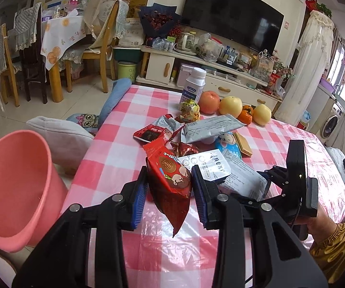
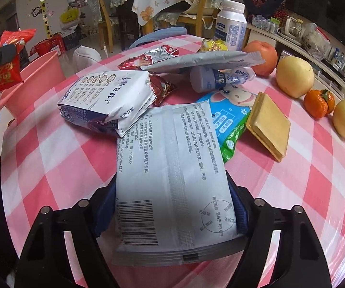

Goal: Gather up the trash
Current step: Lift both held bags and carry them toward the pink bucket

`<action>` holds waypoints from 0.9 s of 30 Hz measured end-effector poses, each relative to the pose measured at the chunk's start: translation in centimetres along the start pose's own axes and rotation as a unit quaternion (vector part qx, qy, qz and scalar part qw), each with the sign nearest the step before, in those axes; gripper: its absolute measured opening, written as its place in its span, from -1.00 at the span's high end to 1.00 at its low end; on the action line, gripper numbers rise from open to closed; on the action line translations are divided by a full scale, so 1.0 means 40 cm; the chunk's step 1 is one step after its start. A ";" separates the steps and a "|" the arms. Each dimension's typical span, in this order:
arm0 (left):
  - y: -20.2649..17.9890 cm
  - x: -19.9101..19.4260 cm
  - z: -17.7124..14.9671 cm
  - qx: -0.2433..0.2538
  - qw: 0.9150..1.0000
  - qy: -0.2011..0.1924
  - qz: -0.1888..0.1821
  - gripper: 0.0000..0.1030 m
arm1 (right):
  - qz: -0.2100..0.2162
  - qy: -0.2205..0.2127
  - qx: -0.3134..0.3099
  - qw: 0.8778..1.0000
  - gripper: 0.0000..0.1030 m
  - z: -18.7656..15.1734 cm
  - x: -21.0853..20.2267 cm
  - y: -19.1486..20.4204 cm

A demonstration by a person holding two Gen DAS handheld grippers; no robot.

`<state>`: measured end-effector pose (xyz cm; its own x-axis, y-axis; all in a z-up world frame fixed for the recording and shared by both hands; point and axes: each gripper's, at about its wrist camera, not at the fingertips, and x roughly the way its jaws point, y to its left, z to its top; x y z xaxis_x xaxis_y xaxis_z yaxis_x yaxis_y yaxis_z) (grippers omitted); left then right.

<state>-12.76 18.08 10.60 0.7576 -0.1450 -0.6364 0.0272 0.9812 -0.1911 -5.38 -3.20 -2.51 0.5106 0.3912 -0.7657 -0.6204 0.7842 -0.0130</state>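
Observation:
My left gripper (image 1: 170, 192) is shut on a red snack wrapper (image 1: 172, 184) and holds it above the pink checked table (image 1: 114, 153). It also shows in the right wrist view (image 2: 4, 69), over the pink bin (image 2: 40, 72). The pink bin (image 1: 16, 187) stands at the table's left edge. My right gripper (image 2: 172, 206) is shut on a flat grey packet (image 2: 170, 187), which lies partly on the table. More wrappers are piled mid-table: a white packet (image 2: 110, 100), a blue-green packet (image 2: 230, 117), a silver pouch (image 2: 203, 62).
An apple (image 2: 261, 57), pears (image 2: 295, 76), an orange (image 2: 319, 103) and a white bottle (image 2: 232, 26) stand at the far side. A biscuit (image 2: 268, 124) lies right of the pile. Cushions (image 1: 59, 136) lie beside the bin.

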 end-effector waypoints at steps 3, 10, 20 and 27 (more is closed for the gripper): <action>0.004 -0.013 -0.010 0.008 1.000 -0.003 0.005 0.27 | -0.013 -0.002 0.017 1.000 -0.50 -0.009 -0.009 0.005; 0.026 -0.035 -0.031 0.010 1.000 -0.006 0.006 0.27 | -0.052 -0.017 0.047 0.997 -0.49 -0.026 -0.036 -0.003; 0.051 -0.023 -0.069 0.005 1.000 0.002 -0.003 0.26 | -0.061 -0.040 0.137 0.988 -0.49 -0.073 -0.086 -0.027; 0.081 -0.031 -0.083 -0.001 1.000 -0.004 -0.004 0.26 | -0.065 -0.059 0.173 0.981 -0.49 -0.087 -0.130 -0.024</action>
<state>-15.78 21.00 8.30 0.7628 -0.1519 -0.6285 0.0322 0.9797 -0.1977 -9.52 -7.65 -0.73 0.6492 0.3145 -0.6925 -0.3173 0.9395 0.1293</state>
